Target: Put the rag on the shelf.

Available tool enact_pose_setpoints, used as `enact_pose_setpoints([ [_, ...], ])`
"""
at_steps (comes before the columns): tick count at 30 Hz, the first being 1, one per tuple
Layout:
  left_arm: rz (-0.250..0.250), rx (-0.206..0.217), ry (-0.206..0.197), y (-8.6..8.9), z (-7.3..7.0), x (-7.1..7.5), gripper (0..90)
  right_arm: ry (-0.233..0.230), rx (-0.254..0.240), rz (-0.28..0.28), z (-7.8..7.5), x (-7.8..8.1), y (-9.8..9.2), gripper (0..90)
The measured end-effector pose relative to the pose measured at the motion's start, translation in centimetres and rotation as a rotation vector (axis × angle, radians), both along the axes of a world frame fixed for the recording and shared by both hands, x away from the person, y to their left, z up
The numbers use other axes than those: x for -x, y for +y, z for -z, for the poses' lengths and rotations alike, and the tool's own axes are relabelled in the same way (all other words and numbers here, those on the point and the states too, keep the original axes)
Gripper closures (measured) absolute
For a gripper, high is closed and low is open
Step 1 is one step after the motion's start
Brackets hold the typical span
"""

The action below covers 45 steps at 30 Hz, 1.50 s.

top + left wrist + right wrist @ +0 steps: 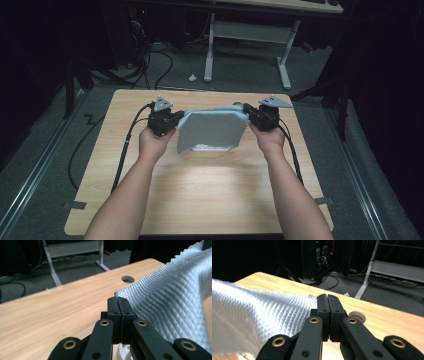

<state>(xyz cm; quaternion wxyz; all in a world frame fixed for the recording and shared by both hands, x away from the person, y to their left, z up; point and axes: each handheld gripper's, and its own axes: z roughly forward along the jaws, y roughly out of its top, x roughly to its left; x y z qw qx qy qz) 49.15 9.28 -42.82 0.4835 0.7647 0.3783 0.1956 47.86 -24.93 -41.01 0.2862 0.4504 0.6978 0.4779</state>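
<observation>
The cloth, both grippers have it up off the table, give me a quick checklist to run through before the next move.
1. Left gripper shut on the white cloth: ok, fingers pressed together at its edge.
2. Right gripper shut on the cloth: ok, fingers closed at the opposite corner.
3. Cloth spread between the grippers: ok, top edge stretched, lower part hanging.
4. Bottom edge off the table: cannot tell, it hangs at or near the surface.
5. Bare table in front of the cloth: ok.
6. Cables trailing freely: ok.

dim room | table (200, 200) lit from above | surroundings dark
</observation>
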Motion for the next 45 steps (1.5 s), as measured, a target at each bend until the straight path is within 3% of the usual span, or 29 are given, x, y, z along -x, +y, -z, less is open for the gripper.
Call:
enact_pose_setpoints([
  [9,0.020,0.033,0.034,0.0,1.5,0.5,89.1,0.022,0.033,-0.020,1.3,0.7,0.8,90.0],
  [14,0.027,0.032,0.049,0.0,2.2,0.6,89.2,0.028,0.023,-0.027,2.2,0.9,1.0,90.0],
  [26,0.030,0.031,0.098,0.1,4.1,0.8,88.7,0.096,0.030,-0.012,5.0,0.9,0.6,90.0],
  [32,0.022,0.043,0.107,0.2,4.5,1.0,87.3,0.106,0.023,-0.003,6.0,0.9,0.3,89.9],
  [35,0.012,0.050,0.108,0.2,4.4,1.0,81.6,0.119,0.021,0.012,6.4,0.8,0.0,89.4],
  [36,0.006,0.053,0.105,0.3,4.4,1.0,79.0,0.124,0.017,0.018,6.5,0.9,0.0,88.5],
  [38,-0.014,0.065,0.101,0.5,4.3,1.0,70.2,0.135,0.002,0.026,6.7,0.9,-0.4,78.3],
  [45,-0.046,0.065,0.085,1.7,4.1,1.4,68.3,0.088,-0.037,0.046,6.0,1.8,-1.8,71.6],
])
